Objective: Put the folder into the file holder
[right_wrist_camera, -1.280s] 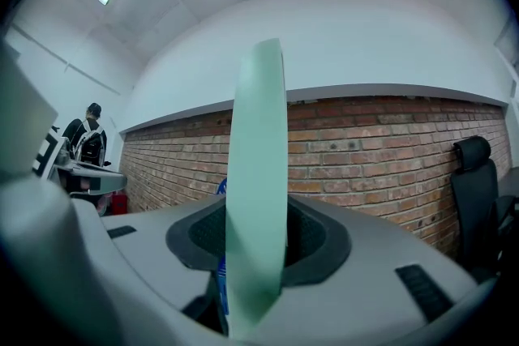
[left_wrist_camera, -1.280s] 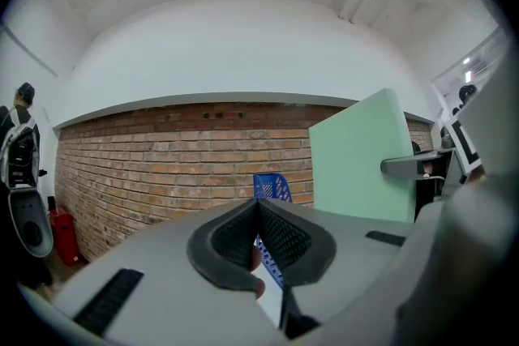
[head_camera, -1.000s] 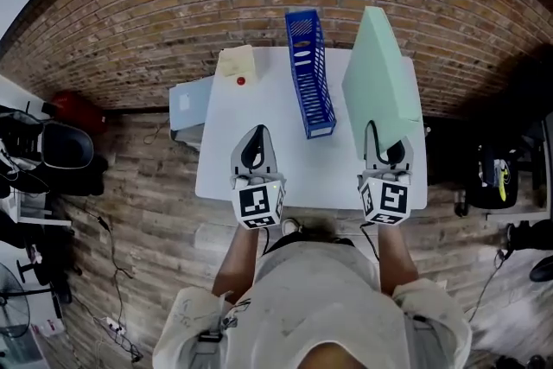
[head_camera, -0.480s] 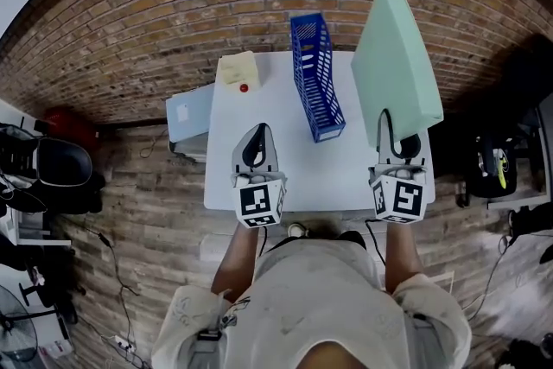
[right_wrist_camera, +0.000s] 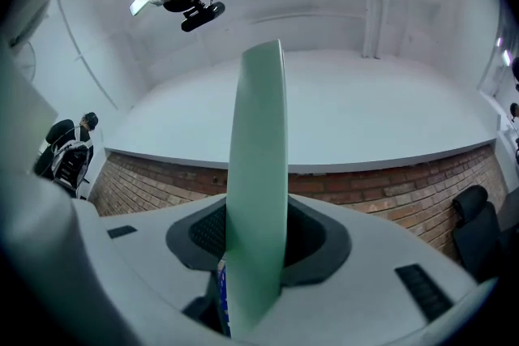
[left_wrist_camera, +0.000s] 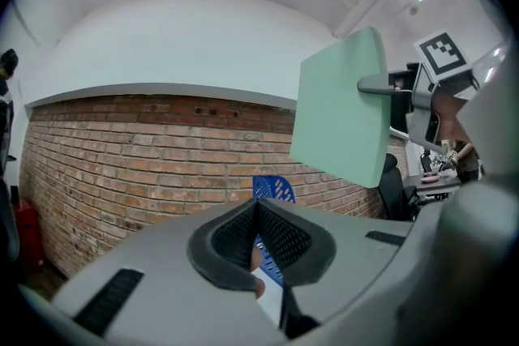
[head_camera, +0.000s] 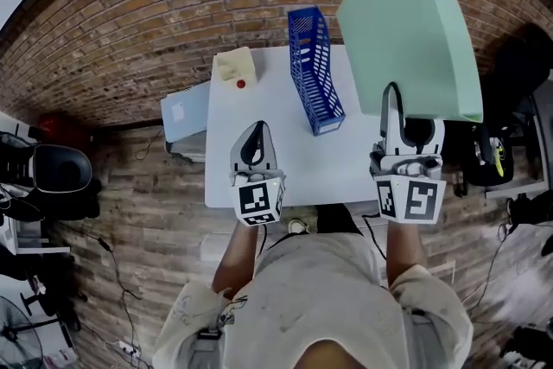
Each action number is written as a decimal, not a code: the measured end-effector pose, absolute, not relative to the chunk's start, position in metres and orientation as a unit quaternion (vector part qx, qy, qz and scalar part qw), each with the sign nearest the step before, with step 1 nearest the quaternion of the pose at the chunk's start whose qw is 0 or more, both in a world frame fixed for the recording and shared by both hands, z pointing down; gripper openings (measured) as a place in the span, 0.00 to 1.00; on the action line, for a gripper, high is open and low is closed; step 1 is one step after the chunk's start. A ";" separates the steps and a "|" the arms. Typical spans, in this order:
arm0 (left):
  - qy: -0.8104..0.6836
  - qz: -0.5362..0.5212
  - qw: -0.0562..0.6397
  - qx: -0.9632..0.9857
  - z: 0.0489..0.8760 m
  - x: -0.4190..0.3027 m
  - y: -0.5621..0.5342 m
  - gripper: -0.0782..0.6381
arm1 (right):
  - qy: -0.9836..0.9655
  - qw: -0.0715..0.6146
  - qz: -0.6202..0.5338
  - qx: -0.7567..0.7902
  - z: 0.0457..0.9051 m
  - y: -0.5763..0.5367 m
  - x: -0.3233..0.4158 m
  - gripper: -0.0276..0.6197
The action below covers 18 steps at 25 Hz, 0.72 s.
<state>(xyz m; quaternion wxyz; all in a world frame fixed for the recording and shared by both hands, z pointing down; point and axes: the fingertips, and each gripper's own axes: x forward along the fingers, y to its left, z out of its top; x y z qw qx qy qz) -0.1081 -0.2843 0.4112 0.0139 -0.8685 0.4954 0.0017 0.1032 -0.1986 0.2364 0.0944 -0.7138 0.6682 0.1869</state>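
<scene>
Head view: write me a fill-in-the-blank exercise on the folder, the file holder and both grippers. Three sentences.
1. The folder that the right gripper grips and holds above the table is ____ in colour.
2. The file holder standing on the table is ____ in colour.
3. The left gripper is shut and holds ____.

Missing words: green; blue; nothing.

Smooth matt pale-green folder, blue plastic file holder, smooth white table, rough red brick wall, worn wooden plank floor, black mesh-textured pads in the left gripper.
</scene>
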 end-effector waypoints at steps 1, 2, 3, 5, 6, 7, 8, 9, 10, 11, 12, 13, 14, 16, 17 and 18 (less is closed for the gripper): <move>0.497 0.001 0.013 -0.868 0.413 -0.108 -0.284 0.13 | 0.672 0.099 0.186 -0.710 0.235 -0.200 0.100 0.30; 0.498 0.001 0.012 -0.867 0.414 -0.109 -0.283 0.13 | 0.676 0.100 0.187 -0.706 0.234 -0.202 0.098 0.30; 0.500 -0.001 0.013 -0.866 0.416 -0.110 -0.282 0.13 | 0.678 0.101 0.188 -0.703 0.234 -0.204 0.096 0.30; 0.505 -0.003 0.014 -0.863 0.419 -0.115 -0.282 0.13 | 0.684 0.103 0.187 -0.697 0.235 -0.209 0.091 0.30; 0.509 -0.003 0.015 -0.860 0.419 -0.118 -0.284 0.13 | 0.688 0.104 0.185 -0.694 0.237 -0.213 0.088 0.30; 0.514 -0.003 0.015 -0.858 0.420 -0.122 -0.285 0.13 | 0.691 0.104 0.183 -0.691 0.239 -0.217 0.085 0.30; 0.518 -0.004 0.015 -0.855 0.420 -0.125 -0.287 0.13 | 0.694 0.102 0.180 -0.689 0.241 -0.220 0.083 0.30; 0.521 -0.005 0.015 -0.854 0.421 -0.127 -0.289 0.13 | 0.696 0.100 0.179 -0.688 0.243 -0.224 0.081 0.30; 0.522 -0.006 0.015 -0.853 0.421 -0.129 -0.290 0.13 | 0.698 0.098 0.177 -0.687 0.245 -0.228 0.080 0.30; 0.523 -0.008 0.015 -0.852 0.421 -0.131 -0.291 0.13 | 0.699 0.096 0.175 -0.686 0.248 -0.231 0.079 0.30; 0.525 -0.010 0.015 -0.851 0.422 -0.133 -0.292 0.13 | 0.701 0.094 0.173 -0.686 0.251 -0.234 0.078 0.30; 0.526 -0.012 0.015 -0.850 0.423 -0.135 -0.293 0.13 | 0.703 0.093 0.170 -0.684 0.254 -0.237 0.077 0.30; 0.527 -0.014 0.014 -0.850 0.424 -0.136 -0.295 0.13 | 0.705 0.091 0.167 -0.683 0.257 -0.241 0.076 0.30; 0.528 -0.017 0.011 -0.849 0.427 -0.137 -0.299 0.13 | 0.709 0.086 0.161 -0.681 0.264 -0.248 0.074 0.31; 0.528 -0.018 0.009 -0.849 0.429 -0.136 -0.300 0.13 | 0.711 0.083 0.157 -0.681 0.268 -0.252 0.075 0.31; 0.528 -0.020 0.007 -0.849 0.431 -0.136 -0.302 0.13 | 0.712 0.080 0.152 -0.681 0.273 -0.255 0.075 0.31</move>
